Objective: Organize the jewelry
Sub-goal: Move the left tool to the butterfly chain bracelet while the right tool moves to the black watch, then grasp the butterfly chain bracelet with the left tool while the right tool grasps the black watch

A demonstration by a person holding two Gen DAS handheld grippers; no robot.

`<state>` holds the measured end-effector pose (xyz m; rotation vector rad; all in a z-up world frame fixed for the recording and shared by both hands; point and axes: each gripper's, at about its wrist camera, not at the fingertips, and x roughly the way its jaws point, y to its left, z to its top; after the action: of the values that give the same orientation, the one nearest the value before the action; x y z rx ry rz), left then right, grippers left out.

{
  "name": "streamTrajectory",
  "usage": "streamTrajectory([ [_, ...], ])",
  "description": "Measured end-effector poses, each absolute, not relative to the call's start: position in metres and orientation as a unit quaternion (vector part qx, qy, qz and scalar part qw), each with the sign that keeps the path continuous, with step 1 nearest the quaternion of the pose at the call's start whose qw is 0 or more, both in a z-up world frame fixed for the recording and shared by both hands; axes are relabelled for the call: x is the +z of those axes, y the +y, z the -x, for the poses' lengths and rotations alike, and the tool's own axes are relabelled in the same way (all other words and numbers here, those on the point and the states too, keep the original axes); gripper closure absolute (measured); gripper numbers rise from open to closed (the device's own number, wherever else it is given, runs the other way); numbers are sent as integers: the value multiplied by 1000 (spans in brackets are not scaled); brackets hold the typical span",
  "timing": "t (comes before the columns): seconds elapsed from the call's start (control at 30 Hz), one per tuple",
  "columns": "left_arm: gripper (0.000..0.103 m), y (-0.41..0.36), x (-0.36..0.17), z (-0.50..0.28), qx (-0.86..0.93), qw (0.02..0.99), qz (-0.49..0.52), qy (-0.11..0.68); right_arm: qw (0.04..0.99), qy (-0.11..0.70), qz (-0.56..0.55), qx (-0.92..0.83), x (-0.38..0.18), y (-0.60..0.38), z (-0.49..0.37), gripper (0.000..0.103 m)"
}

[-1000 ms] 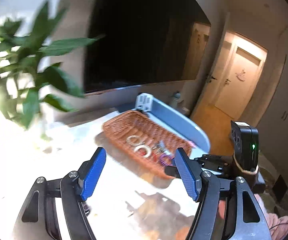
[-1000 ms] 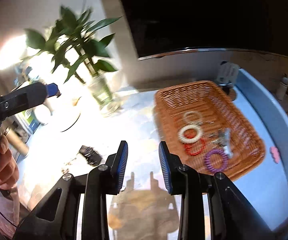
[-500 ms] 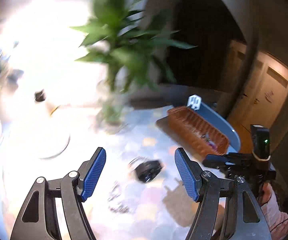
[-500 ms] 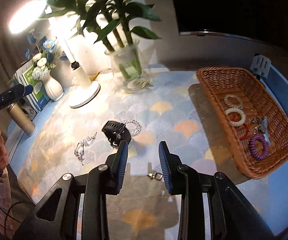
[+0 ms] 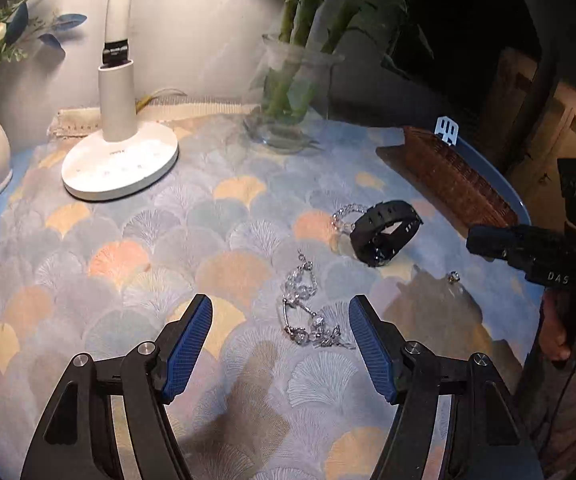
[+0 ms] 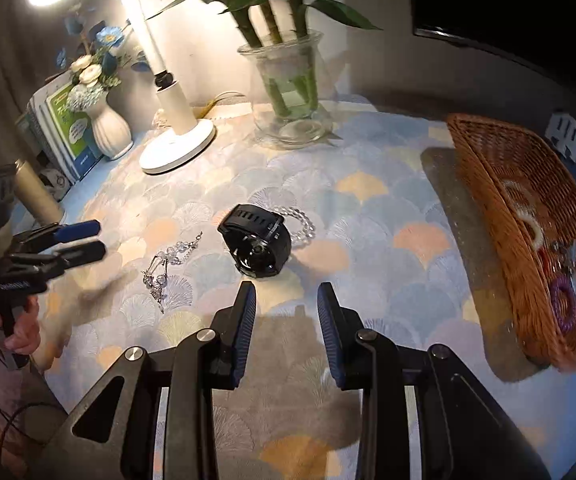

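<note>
A silver crystal chain (image 5: 305, 312) lies on the patterned cloth just ahead of my open, empty left gripper (image 5: 280, 326); it also shows in the right wrist view (image 6: 166, 270). A black watch (image 5: 383, 232) (image 6: 258, 246) rests on a clear bead bracelet (image 5: 345, 214) (image 6: 301, 220). A small ring (image 5: 453, 277) lies right of the watch. My right gripper (image 6: 286, 306) is open and empty, just short of the watch. The wicker basket (image 6: 487, 184) at the right holds several rings and hair ties (image 6: 563, 300).
A white desk lamp (image 5: 122, 164) and a glass vase with bamboo (image 5: 291, 100) stand at the back. A white flower vase (image 6: 110, 128) and a book are at the far left. The basket also shows in the left wrist view (image 5: 453, 184).
Both grippers swung left from the basket toward the loose jewelry and came lower. The chain is now between the left fingers' line; the watch is closer to the right gripper.
</note>
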<state>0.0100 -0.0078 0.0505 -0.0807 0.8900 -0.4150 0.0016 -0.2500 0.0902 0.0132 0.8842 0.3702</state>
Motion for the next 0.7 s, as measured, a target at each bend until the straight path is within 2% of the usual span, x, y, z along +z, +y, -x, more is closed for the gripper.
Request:
streamTrajectory([
  [0.07, 46, -12, 41, -14, -205, 874, 41, 439, 887, 417, 14, 195, 91, -243, -6, 68],
  [0.1, 49, -15, 37, -16, -208, 869, 43, 446, 888, 412, 27, 202, 91, -239, -8, 68],
  [0.23, 54, -24, 23, -22, -212, 860, 42, 462, 881, 411, 65, 225, 84, -225, -20, 68],
  [0.33, 72, -29, 15, -27, -209, 855, 38, 473, 877, 418, 83, 221, 75, -220, -32, 68],
  [0.57, 76, -34, 13, -30, -204, 859, 28, 468, 870, 430, 93, 225, 56, -215, -52, 68],
  [0.7, 77, -35, 12, -30, -202, 861, 27, 466, 871, 416, 136, 225, 54, -205, -59, 68],
])
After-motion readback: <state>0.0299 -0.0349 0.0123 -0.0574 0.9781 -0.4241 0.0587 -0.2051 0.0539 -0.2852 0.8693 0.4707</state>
